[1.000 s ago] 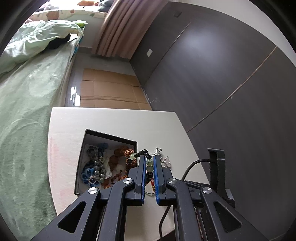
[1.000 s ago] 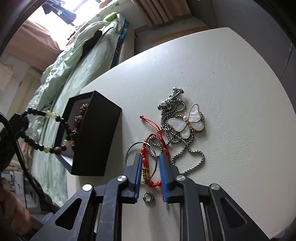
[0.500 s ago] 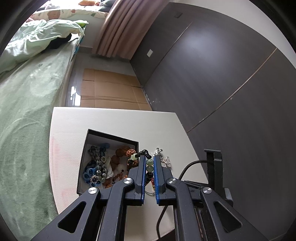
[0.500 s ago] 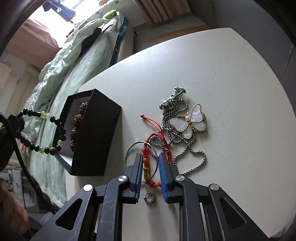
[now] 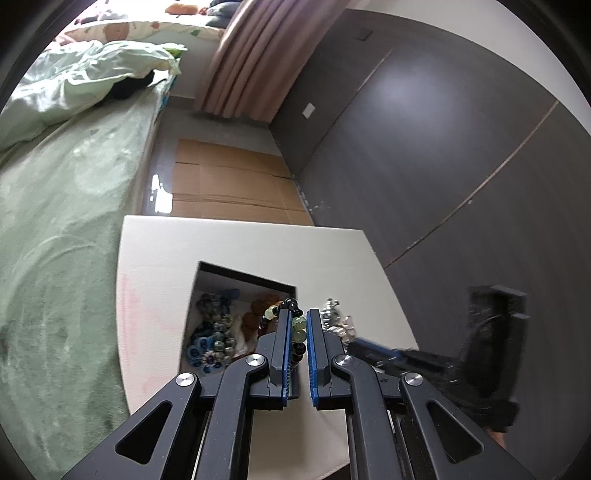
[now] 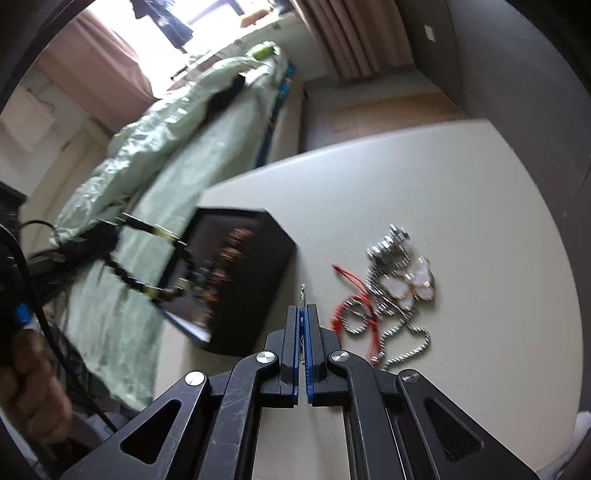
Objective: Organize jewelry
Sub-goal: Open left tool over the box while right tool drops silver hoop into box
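Cream table (image 6: pixel 461 192), black box (image 6: pixel 255 280), butterfly necklace (image 6: pixel 410 284), red cord (image 6: pixel 351 306)

Daylit, window (image 6: pixel 207 22) blown out; right wrist view motion-blurred; fisheye-warped edges

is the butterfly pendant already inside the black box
No. The butterfly pendant lies on the white table amid the steel chain, apart from the black box.
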{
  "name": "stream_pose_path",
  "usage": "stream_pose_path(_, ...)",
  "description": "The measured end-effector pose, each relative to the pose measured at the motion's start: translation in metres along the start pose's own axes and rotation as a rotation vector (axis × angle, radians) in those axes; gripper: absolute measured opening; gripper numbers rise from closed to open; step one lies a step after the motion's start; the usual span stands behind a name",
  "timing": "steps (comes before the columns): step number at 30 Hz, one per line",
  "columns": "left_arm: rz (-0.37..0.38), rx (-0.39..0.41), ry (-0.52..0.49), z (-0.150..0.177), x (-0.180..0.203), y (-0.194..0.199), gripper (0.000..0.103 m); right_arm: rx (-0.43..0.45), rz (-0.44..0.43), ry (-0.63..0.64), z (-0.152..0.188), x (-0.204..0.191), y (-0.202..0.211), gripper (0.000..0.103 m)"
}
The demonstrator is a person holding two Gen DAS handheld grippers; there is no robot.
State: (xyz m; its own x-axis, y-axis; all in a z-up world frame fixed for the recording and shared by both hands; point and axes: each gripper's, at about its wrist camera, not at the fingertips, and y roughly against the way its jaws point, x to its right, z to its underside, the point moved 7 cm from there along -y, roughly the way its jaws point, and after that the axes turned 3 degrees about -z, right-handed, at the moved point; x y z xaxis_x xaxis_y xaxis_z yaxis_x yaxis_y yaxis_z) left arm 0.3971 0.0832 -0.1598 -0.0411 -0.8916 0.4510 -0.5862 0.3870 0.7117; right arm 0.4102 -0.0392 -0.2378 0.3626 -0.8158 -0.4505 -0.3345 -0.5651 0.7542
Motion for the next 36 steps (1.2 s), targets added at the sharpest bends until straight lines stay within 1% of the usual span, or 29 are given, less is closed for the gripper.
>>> stream_pose_path(5, -0.014, -0.020, 0.029, 0.000, -0.016, -0.012, 0.008, 0.047, -0.017, 0.025, -0.019, -0.017, 0.015, 0.004)
stream_pose_path(8, -0.009, -0.067, 0.085, -0.001, -0.029, -0.023, 0.009, 0.060, -0.038, 0.041, -0.030, -0.032, 0.017, 0.004)
stream_pose_path(10, 0.010, -0.087, 0.125, -0.001, -0.036, -0.025, 0.013, 0.065, -0.049, 0.054, -0.036, -0.042, 0.016, 0.004)
stream_pose_path(11, 0.015, -0.081, 0.134, -0.002, -0.038, -0.023, 0.021, 0.066, -0.054, 0.063, -0.039, -0.047, 0.016, 0.004)
stream_pose_path(12, 0.011, -0.066, 0.136, -0.004, -0.039, -0.020, 0.032, 0.065, -0.061, 0.070, -0.041, -0.052, 0.015, 0.004)
stream_pose_path(13, 0.005, -0.052, 0.135, -0.006, -0.040, -0.017, 0.038, 0.063, -0.072, 0.075, -0.044, -0.057, 0.013, 0.004)
stream_pose_path(14, -0.002, -0.031, 0.133, -0.008, -0.041, -0.012, 0.050, 0.061, -0.079, 0.080, -0.045, -0.061, 0.012, 0.004)
stream_pose_path(15, -0.007, -0.011, 0.133, -0.011, -0.041, -0.007, 0.055, 0.056, -0.086, 0.089, -0.048, -0.067, 0.009, 0.004)
stream_pose_path(19, -0.023, 0.021, 0.147, -0.017, -0.049, 0.003, 0.056, 0.038, -0.104, 0.102, -0.051, -0.079, -0.004, 0.004)
stream_pose_path(22, -0.027, 0.028, 0.174, -0.019, -0.057, 0.006, 0.056, 0.020, -0.128, 0.099, -0.051, -0.085, -0.015, 0.004)
stream_pose_path(24, -0.030, 0.027, 0.187, -0.019, -0.061, 0.005, 0.056, 0.004, -0.127, 0.104, -0.049, -0.084, -0.022, 0.004)
stream_pose_path(26, -0.031, 0.024, 0.186, -0.019, -0.061, 0.004, 0.056, -0.023, -0.107, 0.086, -0.046, -0.076, -0.030, 0.018)
stream_pose_path(27, -0.032, 0.022, 0.181, -0.018, -0.059, 0.003, 0.056, -0.023, -0.092, 0.059, -0.044, -0.067, -0.030, 0.040)
stream_pose_path(28, -0.031, 0.021, 0.175, -0.018, -0.057, 0.002, 0.056, -0.011, -0.081, 0.047, -0.044, -0.060, -0.028, 0.047)
stream_pose_path(29, -0.029, 0.019, 0.167, -0.018, -0.054, 0.001, 0.056, 0.004, -0.068, 0.037, -0.043, -0.053, -0.023, 0.047)
stream_pose_path(32, -0.020, 0.014, 0.142, -0.017, -0.043, -0.003, 0.056, 0.026, -0.073, 0.003, -0.041, -0.036, -0.005, 0.047)
stream_pose_path(36, -0.015, 0.001, 0.105, -0.015, -0.028, -0.010, 0.056, 0.069, -0.052, -0.032, -0.040, -0.013, 0.024, 0.048)
